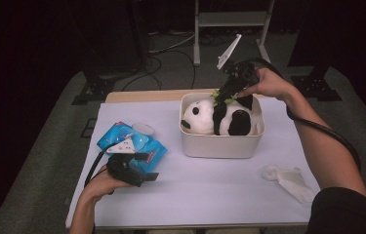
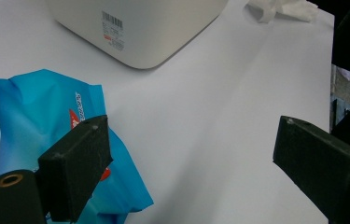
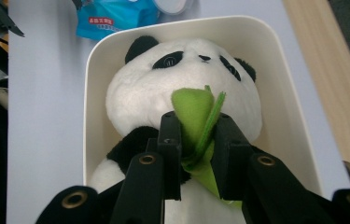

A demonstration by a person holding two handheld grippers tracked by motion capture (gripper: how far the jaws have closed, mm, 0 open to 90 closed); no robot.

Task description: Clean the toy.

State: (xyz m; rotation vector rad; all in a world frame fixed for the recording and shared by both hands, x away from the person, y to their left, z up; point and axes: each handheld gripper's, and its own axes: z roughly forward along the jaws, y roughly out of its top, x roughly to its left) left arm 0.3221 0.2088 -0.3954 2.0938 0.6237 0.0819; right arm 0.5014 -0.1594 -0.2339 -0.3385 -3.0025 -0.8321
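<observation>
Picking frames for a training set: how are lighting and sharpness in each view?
High view: table lit, surroundings dark, slightly soft. Left gripper view: fingers sharp, white table bright but not blown out. Right gripper view: panda and leaf evenly lit, clear.

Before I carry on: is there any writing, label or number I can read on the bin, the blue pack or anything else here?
No text here can be read.
Sticker on the white bin: barcode with small print, too small to read.
Blue pack: white and red lettering, blurred.
Blue pack, right gripper view: red patch with white characters, too small to read.
</observation>
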